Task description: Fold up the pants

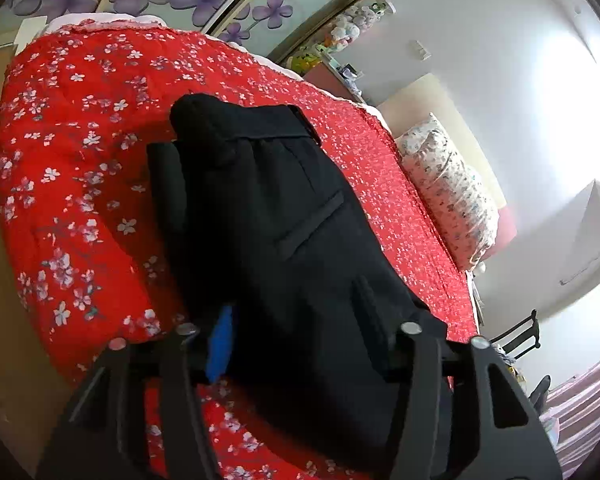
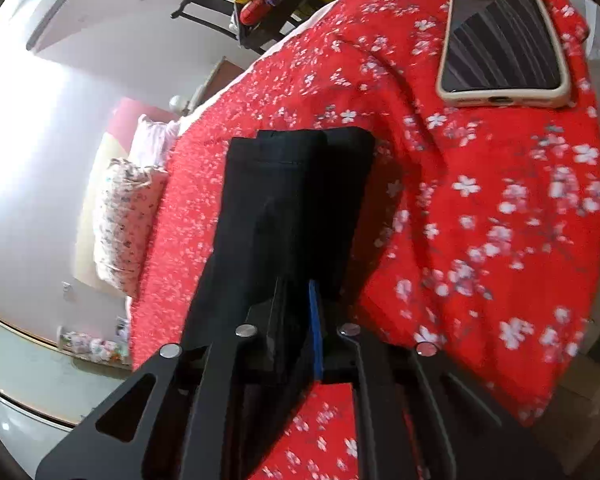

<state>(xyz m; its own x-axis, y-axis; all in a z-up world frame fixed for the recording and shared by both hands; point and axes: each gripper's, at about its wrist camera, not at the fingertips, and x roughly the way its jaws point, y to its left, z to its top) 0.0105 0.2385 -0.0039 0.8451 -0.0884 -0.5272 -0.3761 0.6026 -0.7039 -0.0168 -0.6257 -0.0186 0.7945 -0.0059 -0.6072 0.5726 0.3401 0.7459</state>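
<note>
Black pants lie folded into a narrow stack on the red flowered bedspread, with the waistband at the far end and a back pocket slit facing up. My left gripper is open; its fingers stand wide apart on either side of the stack, and a blue pad shows on the left one. In the right wrist view, the same pants run away from the camera. My right gripper has its jaws nearly together on the near end of the black cloth.
A phone in a pale case lies on the bedspread at the far right. A patterned pillow rests at the head of the bed by the white wall. A dark chair with clutter stands beyond the bed.
</note>
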